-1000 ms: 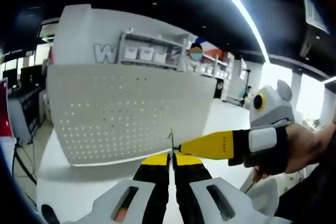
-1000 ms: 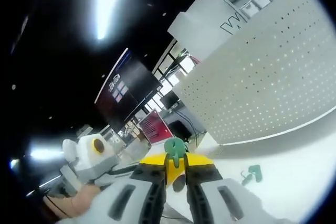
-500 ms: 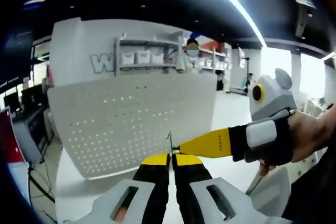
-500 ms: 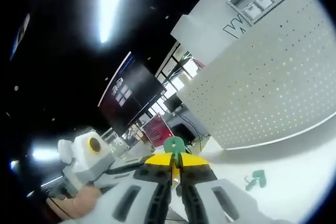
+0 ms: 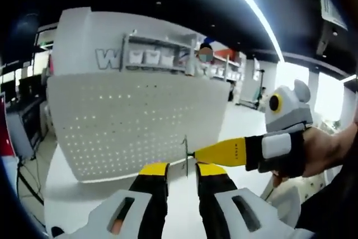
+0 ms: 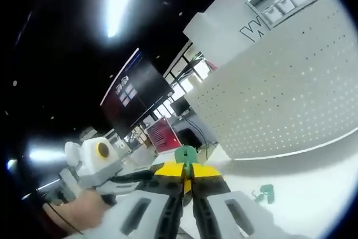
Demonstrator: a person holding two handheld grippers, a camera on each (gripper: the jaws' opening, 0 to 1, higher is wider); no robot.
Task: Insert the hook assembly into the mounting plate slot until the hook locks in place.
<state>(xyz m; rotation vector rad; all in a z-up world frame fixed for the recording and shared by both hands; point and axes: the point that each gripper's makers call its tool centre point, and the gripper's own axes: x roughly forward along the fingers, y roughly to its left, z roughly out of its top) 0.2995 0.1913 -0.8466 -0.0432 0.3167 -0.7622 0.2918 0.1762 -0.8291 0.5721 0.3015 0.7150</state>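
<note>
My left fingers (image 5: 154, 173) have just parted, letting go of the thin hook (image 5: 185, 155); my right fingers (image 6: 173, 170) now pinch it alone by its green end (image 6: 185, 154). Handover done; the pegboard (image 5: 134, 121) stands beyond, so insertion comes next.

Left gripper (image 5: 182, 167): two black fingers (image 5: 152, 205) with yellow tips on a pale grey body with slotted openings. Right gripper (image 6: 186, 173), same build, shows at three o'clock in the left gripper view with a grey housing, white panel and black band.
</note>
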